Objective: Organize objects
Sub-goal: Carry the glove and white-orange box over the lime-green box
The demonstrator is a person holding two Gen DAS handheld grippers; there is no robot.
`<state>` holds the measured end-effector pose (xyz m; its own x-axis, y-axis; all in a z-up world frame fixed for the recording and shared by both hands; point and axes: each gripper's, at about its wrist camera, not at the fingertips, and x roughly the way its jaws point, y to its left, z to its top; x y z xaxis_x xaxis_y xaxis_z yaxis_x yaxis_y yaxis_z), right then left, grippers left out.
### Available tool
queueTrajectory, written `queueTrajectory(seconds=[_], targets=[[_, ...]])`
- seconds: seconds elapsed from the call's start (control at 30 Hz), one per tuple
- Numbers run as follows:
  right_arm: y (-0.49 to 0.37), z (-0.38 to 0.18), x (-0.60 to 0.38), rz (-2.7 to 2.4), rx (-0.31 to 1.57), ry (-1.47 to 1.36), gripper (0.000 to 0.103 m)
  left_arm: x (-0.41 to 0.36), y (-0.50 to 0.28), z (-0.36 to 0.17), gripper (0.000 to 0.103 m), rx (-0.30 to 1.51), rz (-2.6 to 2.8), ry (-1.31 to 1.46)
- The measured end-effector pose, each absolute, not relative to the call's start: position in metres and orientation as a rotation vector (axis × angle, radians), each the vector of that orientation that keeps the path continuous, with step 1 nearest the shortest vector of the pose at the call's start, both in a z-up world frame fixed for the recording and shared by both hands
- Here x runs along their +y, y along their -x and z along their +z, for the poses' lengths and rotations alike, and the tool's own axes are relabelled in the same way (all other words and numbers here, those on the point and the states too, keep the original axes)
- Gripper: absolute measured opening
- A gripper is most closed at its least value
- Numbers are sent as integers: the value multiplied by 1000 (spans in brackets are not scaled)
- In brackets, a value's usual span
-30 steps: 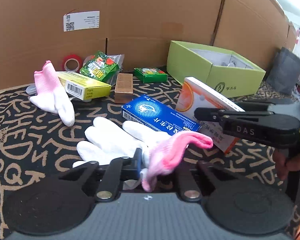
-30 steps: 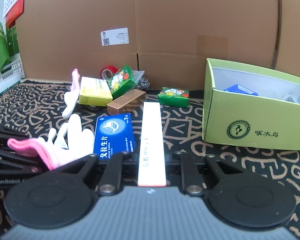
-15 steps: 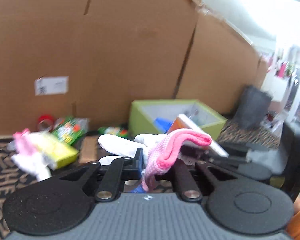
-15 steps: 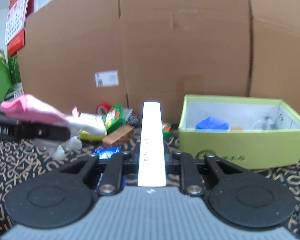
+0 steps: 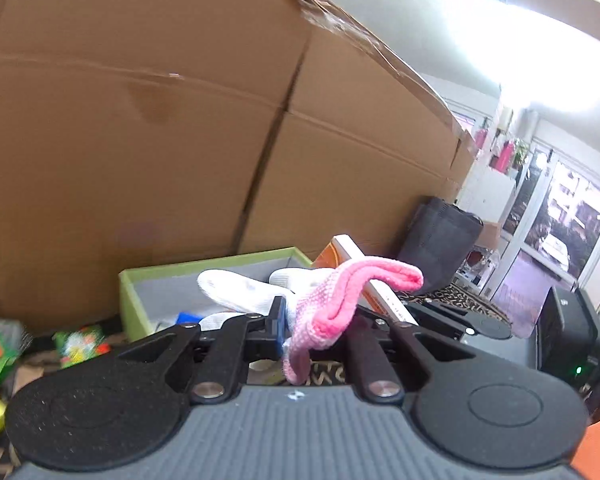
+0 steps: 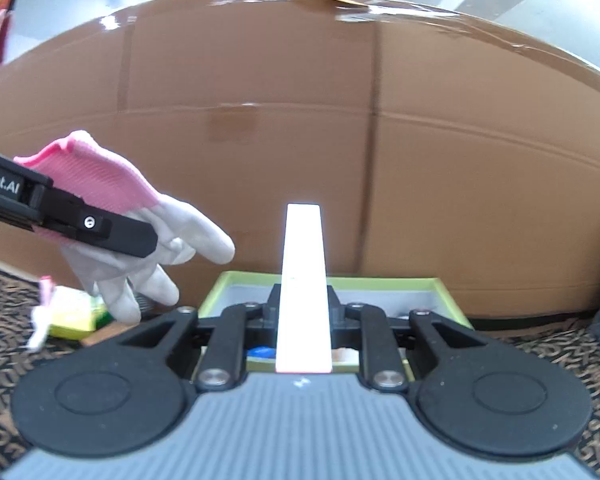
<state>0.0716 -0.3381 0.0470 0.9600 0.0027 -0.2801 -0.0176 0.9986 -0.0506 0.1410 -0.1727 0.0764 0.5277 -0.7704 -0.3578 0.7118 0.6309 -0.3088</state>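
The left hand-held gripper (image 5: 312, 320) is made of black plastic, and its two fingers are squeezed together on a glove (image 5: 340, 296). The glove is soft and knitted, with a pink ribbed cuff and white floppy fingers. In the right wrist view the same glove (image 6: 140, 240) hangs up in the air from the left hand-held gripper (image 6: 140, 236), well above the bench, and its white fingers droop down. The right hand-held gripper (image 6: 303, 312) is clamped on a thin flat box (image 6: 303, 280). That box is stiff cardboard with a long white edge that points straight ahead, and its near end shows a little red. In the left wrist view the flat box (image 5: 364, 276) has an orange face and sits just behind the pink cuff. Beyond both grippers is a green box (image 6: 440, 288) with no lid. It has straight light green walls and a pale grey inside, and something small and blue (image 6: 260, 352) lies in it. The flat box is held over the near rim of the green box, and the glove is up and to the left of it. Off to the left a yellow box (image 6: 72, 316) lies on the bench (image 6: 540, 352), which has a dark cover with tan letter shapes. A tall wall of smooth brown cardboard (image 6: 460, 160) stands right behind the green box and closes off the back. There is open air above the green box.
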Motion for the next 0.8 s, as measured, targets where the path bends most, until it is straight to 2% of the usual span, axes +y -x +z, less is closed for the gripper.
queueTrajectory(seconds=[0.33,0.67,0.73,0.77,0.8], targets=[[-142,39,-395,-104,291,100,18,-246,-195,60,9,507,-936,145],[-188,-1,-416,-138,366,191,18,-277,-229,13,11,569,-847,65],[-194,-9,-419,-126,389,173,21,-274,-229,8,30,556,-822,50],[-195,-11,-419,-116,400,168,29,-270,-230,6,56,554,-817,51],[-195,-13,-418,-107,405,168,40,-266,-229,6,77,549,-804,60]])
